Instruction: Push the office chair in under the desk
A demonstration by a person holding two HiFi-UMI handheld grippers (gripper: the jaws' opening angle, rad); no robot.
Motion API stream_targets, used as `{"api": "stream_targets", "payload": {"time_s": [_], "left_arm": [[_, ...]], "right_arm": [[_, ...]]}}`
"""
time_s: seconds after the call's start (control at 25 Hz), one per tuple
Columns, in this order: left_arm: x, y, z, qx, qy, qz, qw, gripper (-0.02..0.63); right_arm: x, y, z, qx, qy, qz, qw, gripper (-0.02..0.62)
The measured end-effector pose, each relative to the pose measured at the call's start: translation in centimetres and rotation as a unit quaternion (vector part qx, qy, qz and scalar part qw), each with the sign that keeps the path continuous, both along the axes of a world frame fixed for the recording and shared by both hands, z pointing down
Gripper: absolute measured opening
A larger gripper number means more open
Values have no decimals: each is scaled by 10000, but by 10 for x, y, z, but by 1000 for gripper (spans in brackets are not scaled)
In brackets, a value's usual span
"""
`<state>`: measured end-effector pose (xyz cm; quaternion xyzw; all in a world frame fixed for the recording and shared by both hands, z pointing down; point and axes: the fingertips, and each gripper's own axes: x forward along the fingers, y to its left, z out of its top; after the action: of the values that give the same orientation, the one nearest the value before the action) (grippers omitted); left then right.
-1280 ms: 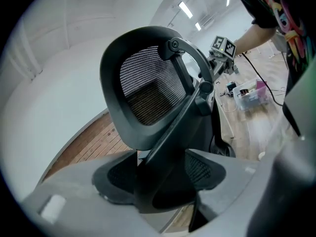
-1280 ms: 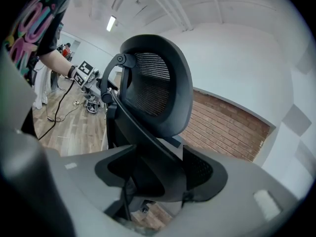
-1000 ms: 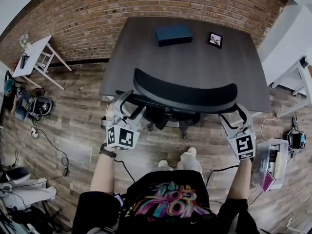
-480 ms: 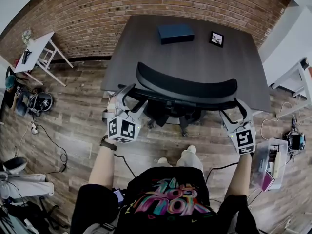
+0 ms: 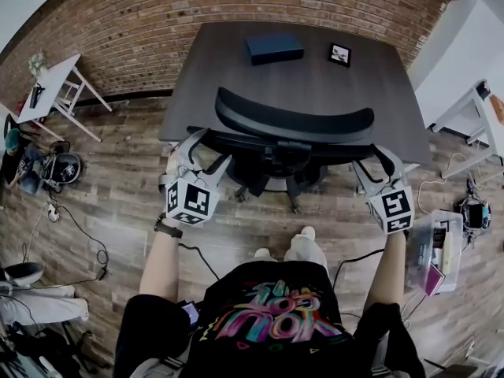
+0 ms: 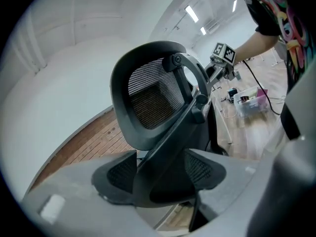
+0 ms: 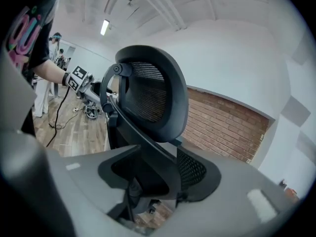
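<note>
- The chair [image 5: 293, 124] stands at the near edge of the desk [image 5: 236, 77]. Its curved back lies between the two grippers, with the left gripper [image 5: 214, 145] at the back's left end and the right gripper [image 5: 370, 157] at its right end.
- Left gripper: the jaws are wide apart, and the side edge of the chair's back fills the gap and touches both inner faces (a strip of floor shows below it).
- Right gripper: its jaws have just been closing. The other side edge of the back sits between them, and both jaws press on it.
- The chair's wheeled base [image 5: 268, 181] shows on the wooden floor [image 5: 118, 195] right at the desk's near edge. The person's shoes [image 5: 305, 242] are just behind it.
- The desk's far edge meets the brick wall [image 5: 236, 6]. Bare floor runs to the left as far as a white folding table [image 5: 59, 85]. To the right, a clear bin [image 5: 437, 250] sits near the right gripper.
- On the desk, well apart from the chair, lie a dark blue box [image 5: 274, 48] and a small framed picture [image 5: 340, 54].
- Writing: the colourful lettering on the shirt [image 5: 268, 321] is too warped to read. The gripper cubes carry black-and-white square markers.
</note>
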<state>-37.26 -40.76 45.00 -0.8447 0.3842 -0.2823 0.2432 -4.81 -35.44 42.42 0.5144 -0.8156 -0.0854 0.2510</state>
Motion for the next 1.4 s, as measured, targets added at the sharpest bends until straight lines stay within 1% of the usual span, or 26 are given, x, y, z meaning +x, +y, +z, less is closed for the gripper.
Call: {"api": "stream_targets", "payload": {"time_s": [0.12, 0.2, 0.36, 0.4, 0.52, 0.6, 0.64, 0.72, 0.8, 0.88, 0.96, 1.04, 1.2, 1.24, 1.4], "left_arm": [[2, 9, -1, 7, 40, 20, 10000, 301], [4, 17, -5, -12, 185, -1, 9998, 301], [15, 37, -11, -205, 696, -76, 9973, 301], [18, 42, -13, -255, 837, -75, 9961, 301], [30, 57, -24, -406, 1329, 18, 9903, 273], [39, 68, -37, -508, 1773, 129, 9828, 259], [41, 73, -42, -609, 2082, 127, 9761, 245], [42, 83, -50, -825, 2670, 101, 9601, 205], [41, 89, -56, -899, 2960, 151, 9508, 182], [40, 93, -62, -975, 3214, 118, 9418, 139], [39, 98, -63, -1004, 3384, 136, 9355, 108], [39, 104, -63, -985, 3480, 240, 9320, 83], [39, 114, -62, -839, 3600, 248, 9288, 10], [39, 116, -60, -848, 3635, 227, 9274, 2], [41, 126, -51, -1031, 3684, 253, 9236, 2]], "right_arm": [[-6, 11, -6, 106, -166, 12, 9998, 224], [-14, 20, -13, 251, -356, 1, 9990, 214], [-35, 39, -32, 624, -797, -157, 9947, 168], [-41, 44, -38, 724, -964, -203, 9925, 147], [-57, 57, -53, 967, -1544, -316, 9828, 123], [-66, 64, -59, 1045, -1913, -375, 9752, 106], [-72, 68, -61, 1054, -2061, -410, 9720, 94], [-83, 75, -64, 1050, -2235, -495, 9678, 68], [-94, 79, -65, 1051, -2280, -542, 9664, 50], [-99, 82, -64, 1010, -2463, -515, 9625, 22], [-101, 85, -61, 930, -2795, -476, 9544, 1], [-102, 88, -57, 883, -2942, -444, 9506, 0], [-103, 96, -49, 844, -2960, -369, 9507, 0], [-102, 97, -47, 830, -2956, -341, 9511, 0], [-102, 104, -37, 733, -2951, -266, 9523, 0]]}}
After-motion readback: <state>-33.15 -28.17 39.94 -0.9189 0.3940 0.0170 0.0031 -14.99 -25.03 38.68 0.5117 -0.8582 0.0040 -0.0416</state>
